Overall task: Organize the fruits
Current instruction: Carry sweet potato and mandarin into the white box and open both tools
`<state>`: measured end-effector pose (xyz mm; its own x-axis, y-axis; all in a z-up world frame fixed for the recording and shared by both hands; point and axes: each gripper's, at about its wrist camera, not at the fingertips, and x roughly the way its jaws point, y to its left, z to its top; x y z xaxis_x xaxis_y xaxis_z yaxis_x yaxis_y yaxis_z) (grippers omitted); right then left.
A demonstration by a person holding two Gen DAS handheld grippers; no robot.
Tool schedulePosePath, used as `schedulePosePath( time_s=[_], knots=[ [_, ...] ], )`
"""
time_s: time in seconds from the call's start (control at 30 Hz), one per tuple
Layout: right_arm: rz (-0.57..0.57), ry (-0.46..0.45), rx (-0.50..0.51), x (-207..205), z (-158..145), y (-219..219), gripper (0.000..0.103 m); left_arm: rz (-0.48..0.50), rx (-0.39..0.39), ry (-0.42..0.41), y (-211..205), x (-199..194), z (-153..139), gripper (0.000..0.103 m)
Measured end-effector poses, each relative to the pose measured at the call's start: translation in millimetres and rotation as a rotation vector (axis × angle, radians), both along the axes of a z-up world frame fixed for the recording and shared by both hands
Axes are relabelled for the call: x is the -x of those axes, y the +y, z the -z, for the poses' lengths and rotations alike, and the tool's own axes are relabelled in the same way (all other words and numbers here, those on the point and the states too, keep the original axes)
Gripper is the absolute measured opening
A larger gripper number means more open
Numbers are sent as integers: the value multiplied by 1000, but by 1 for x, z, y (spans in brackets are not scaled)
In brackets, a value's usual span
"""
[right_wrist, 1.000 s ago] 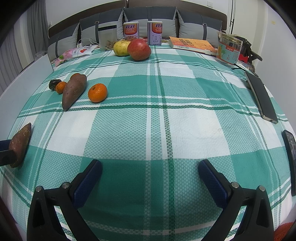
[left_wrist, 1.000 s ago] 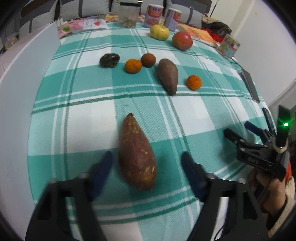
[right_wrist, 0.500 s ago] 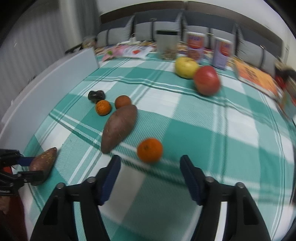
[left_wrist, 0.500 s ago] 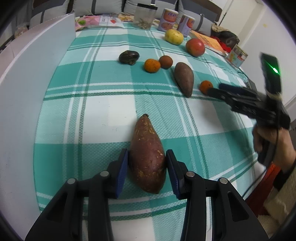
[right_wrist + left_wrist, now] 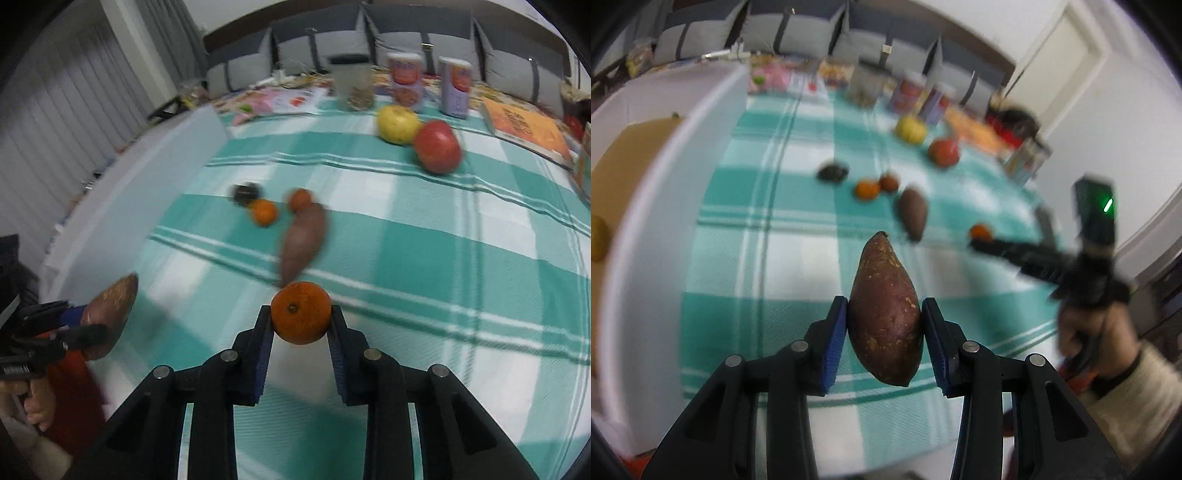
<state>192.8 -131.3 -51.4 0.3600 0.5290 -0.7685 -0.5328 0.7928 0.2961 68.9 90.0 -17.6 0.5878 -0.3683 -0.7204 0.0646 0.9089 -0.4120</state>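
Left tongs (image 5: 884, 332) clamp reddish-brown tapered sweet potato (image 5: 884, 314); right tongs (image 5: 300, 325), jaws just closed, pinch round orange tangerine (image 5: 300, 312). Keep both squeezes firm & level w/ carry.

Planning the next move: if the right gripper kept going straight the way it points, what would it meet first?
Probably the second sweet potato lying just beyond the orange clamped in the right gripper; depth is unclear.
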Motion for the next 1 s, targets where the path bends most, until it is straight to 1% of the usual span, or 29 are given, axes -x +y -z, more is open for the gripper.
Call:
schedulePosePath(
  time_s=[0.07,0.13,0.2,0.27,0.33,0.37,0.43,0.5,0.6,0.7,0.8,0.83,0.87,0.9,0.97,1.0],
  knots=[
    [-49,-5,-59,12,-23,29,29,-32,24,-45,22,11,-26,42],
    [-123,-19,-118,26,-49,73,29,-74,35,-76,50,20,-48,42],
    [-200,-30,-154,41,-68,119,29,-135,35,-87,85,26,-64,42],
    [-282,-28,-183,57,-81,172,29,-221,-10,-84,124,31,-70,42],
    [-343,-31,-177,70,-84,217,29,-309,-54,-57,158,34,-65,42],
    [-366,-30,-165,76,-83,234,29,-358,-55,-36,178,37,-58,42],
    [-413,-9,-128,89,-73,276,29,-433,-69,4,206,41,-44,42],
    [-437,14,-75,95,-59,304,29,-491,-103,48,230,44,-27,42],
    [-466,36,6,103,-42,336,30,-537,-99,95,253,47,-8,42],
    [-483,30,68,108,-33,355,30,-566,-100,128,264,47,7,42],
    [-477,16,107,109,-30,363,31,-582,-110,145,269,52,12,42],
    [-472,17,109,108,-30,364,31,-588,-119,145,269,53,12,44],
    [-466,15,107,106,-31,364,31,-598,-130,140,269,54,12,54],
    [-449,2,103,105,-34,363,33,-607,-139,132,268,54,9,75],
    [-426,-32,87,103,-42,354,44,-635,-150,90,265,59,0,94],
    [-405,-59,70,102,-49,345,59,-646,-153,65,264,63,-5,94]
  ],
)
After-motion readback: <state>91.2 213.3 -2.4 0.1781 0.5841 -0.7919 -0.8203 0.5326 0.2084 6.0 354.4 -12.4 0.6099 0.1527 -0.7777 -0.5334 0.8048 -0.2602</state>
